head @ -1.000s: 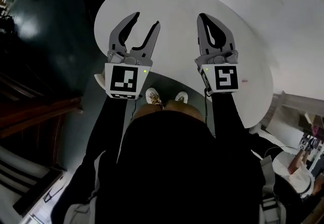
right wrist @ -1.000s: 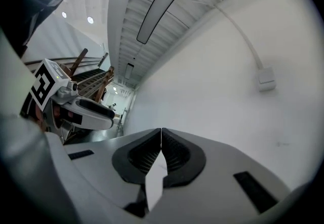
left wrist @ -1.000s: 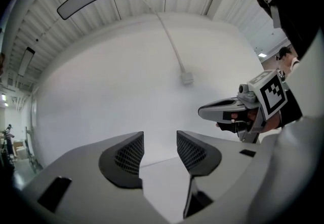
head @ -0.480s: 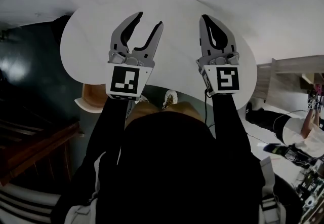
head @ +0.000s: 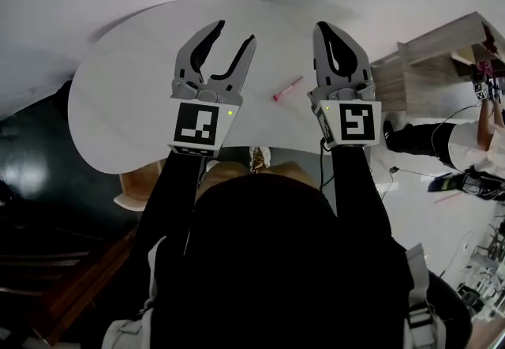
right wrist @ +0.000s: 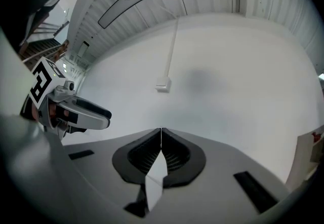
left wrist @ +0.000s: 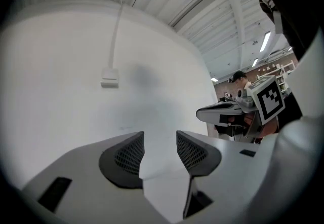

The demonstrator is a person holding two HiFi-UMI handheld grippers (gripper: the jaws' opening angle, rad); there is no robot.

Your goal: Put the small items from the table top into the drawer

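Note:
A pink pen (head: 287, 88) lies on the white round table (head: 142, 103), between my two grippers in the head view. Both grippers are held level above the table. My left gripper (head: 234, 31) is open with nothing between its jaws; in the left gripper view (left wrist: 159, 149) only the white wall shows through the gap. My right gripper (head: 323, 27) is shut and holds nothing, its tips meeting in the right gripper view (right wrist: 161, 133). The pen shows in neither gripper view.
A light wooden cabinet (head: 430, 63) stands right of the table. A person (head: 465, 138) sits beyond it, with cables on the floor there. A wooden stool (head: 136, 185) pokes out under the table's near edge. A wall box with a cable (left wrist: 110, 77) hangs ahead.
The whole view has swung: the table has slid leftward in the head view, and the pink pen and wooden cabinet have come into sight. Both grippers kept their stance, left open, right shut.

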